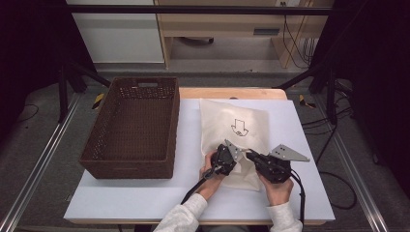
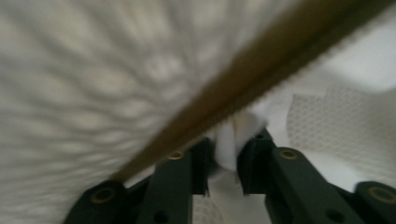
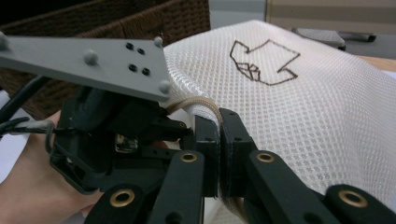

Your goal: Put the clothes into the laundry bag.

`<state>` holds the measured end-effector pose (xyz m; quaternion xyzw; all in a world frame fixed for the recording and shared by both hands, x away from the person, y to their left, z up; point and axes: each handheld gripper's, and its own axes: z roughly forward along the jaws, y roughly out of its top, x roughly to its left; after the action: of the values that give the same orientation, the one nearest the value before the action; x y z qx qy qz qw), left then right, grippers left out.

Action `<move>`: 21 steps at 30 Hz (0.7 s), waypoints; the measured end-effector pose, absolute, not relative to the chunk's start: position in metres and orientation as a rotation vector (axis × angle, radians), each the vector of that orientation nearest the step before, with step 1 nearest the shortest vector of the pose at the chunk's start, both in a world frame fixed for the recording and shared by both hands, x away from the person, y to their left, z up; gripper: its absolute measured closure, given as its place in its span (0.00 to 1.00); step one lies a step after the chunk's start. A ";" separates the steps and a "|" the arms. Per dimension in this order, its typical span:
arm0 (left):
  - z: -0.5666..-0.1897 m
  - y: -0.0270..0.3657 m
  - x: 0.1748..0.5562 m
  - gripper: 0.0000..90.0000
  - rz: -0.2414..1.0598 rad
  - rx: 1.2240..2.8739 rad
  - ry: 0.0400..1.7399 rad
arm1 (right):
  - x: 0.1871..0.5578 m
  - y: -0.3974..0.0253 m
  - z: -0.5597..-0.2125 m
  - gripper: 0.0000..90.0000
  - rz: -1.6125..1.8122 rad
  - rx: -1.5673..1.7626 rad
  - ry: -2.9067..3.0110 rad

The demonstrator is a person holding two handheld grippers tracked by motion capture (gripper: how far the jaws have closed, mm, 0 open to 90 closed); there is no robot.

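Lying flat on the white surface (image 1: 145,193), right of centre in the high view: a cream mesh bag (image 1: 236,130) with a dark arrow drawing (image 1: 239,127) near its middle. Gripped at the bag's lower edge by 2 tools side by side, low and centre-right in that frame. Left hand-held gripper (image 1: 235,155) pinched narrow on a fold of white cloth, seen between its 2 black jaws at the bottom centre of the left gripper view (image 2: 227,156), with a tan cord (image 2: 261,70) running diagonally from lower left to upper right across blurred mesh. Right hand-held gripper (image 1: 251,154) closed tight on the bag's edge, jaws pressed together at the bottom centre of the right gripper view (image 3: 219,140), a tan cord (image 3: 205,103) curling over the jaw tips. In that same view, the left tool just beside at the left, under its grey 3-cornered plate (image 3: 88,60), with the arrow drawing (image 3: 264,63) at upper centre on the raised mesh. Brown wicker basket (image 1: 133,125) left of the bag in the high view, near but apart from it, sitting on the surface's left part. 2 hands (image 1: 276,186) in pale sleeves (image 1: 181,217) entering from the bottom edge.
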<state>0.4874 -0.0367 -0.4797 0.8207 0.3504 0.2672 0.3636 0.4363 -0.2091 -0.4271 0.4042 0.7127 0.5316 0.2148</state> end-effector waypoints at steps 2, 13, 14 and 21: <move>-0.477 -0.033 0.484 0.73 0.636 2.098 0.897 | 0.438 -0.209 -0.430 0.97 1.469 1.126 1.983; -0.432 0.027 0.428 0.42 0.546 2.051 0.797 | 0.437 -0.215 -0.429 0.97 1.480 1.135 1.958; -0.430 0.036 0.424 0.42 0.566 2.045 0.801 | 0.437 -0.215 -0.429 0.97 1.478 1.134 1.959; -0.453 0.067 0.428 0.42 0.556 2.111 0.953 | 0.438 -0.213 -0.429 0.97 1.469 1.142 1.967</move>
<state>0.4284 0.0671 -0.4530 0.8231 0.3717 0.2169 0.3707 0.4379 -0.2132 -0.4287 0.4119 0.7095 0.5297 0.2153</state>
